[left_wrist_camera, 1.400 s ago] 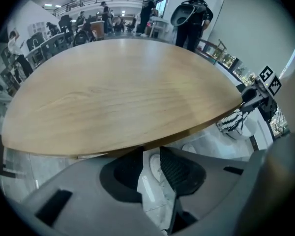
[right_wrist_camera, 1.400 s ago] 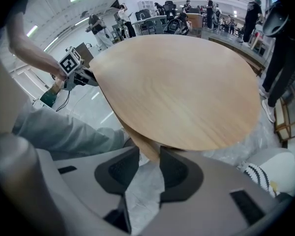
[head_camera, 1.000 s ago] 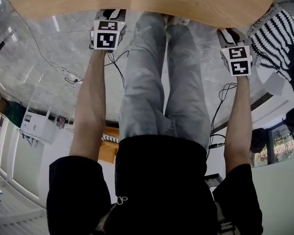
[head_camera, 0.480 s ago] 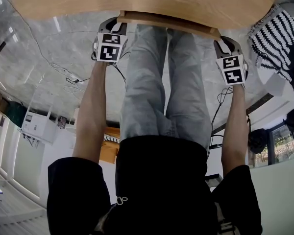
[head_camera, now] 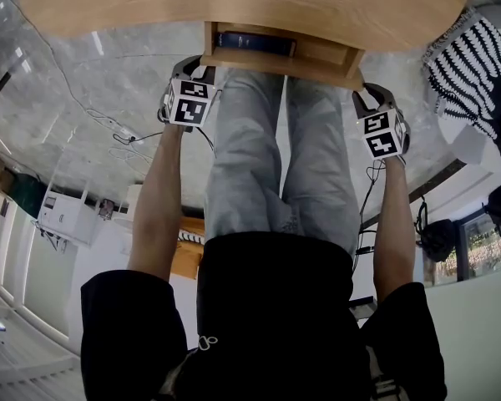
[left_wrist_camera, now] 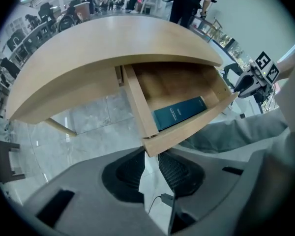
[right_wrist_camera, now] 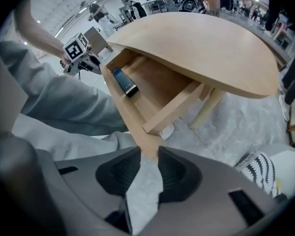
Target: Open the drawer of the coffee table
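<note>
Drawer [head_camera: 280, 63] ends sit in the two claws: the left gripper [left_wrist_camera: 150, 154], whose jaws have just been closing, pinches the left corner of the front board between its pads; the right gripper [right_wrist_camera: 148, 154] pinches the right corner likewise; neither hand is nearer. Outward from the claws, the board's long axis runs crosswise between them, and the box reaches back under the coffee table [head_camera: 234, 7], partly out; any further pull, I judge, must run square to that board, toward the person's legs [head_camera: 284, 157], evenly on both sides.
</note>
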The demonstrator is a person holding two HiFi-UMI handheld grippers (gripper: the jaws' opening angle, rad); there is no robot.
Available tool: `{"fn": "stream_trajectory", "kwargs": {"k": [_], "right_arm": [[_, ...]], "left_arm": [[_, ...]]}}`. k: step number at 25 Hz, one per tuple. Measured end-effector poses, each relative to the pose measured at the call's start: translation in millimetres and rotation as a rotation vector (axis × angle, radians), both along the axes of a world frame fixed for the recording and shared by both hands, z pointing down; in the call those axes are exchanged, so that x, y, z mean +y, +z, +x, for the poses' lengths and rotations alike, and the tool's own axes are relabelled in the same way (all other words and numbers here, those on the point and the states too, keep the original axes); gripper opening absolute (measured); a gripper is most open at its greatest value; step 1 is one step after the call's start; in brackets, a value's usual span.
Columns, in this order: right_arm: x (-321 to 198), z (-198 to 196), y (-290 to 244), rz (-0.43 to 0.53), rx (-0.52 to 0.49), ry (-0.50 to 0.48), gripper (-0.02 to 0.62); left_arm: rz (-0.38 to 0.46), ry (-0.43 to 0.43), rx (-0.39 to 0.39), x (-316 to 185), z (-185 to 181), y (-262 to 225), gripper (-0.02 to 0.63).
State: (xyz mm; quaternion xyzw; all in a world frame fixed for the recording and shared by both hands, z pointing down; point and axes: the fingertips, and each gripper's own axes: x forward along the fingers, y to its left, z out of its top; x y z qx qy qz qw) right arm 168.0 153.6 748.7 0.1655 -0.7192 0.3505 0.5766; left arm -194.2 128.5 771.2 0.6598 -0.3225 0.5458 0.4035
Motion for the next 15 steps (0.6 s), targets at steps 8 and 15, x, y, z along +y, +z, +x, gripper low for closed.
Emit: {"fn": "stream_trajectory", "kwargs": {"k": [8, 15], "right_arm": [[6, -1, 8, -0.028, 0.019, -0.032, 0.104], [12, -1, 19, -0.044, 0.035, -0.047, 0.106]], "left_arm": [[-0.048, 0.049, -0.022, 7, 0, 10, 0.08], [-0.082, 0.08, -0.04, 14, -1, 21, 0.08]]}}
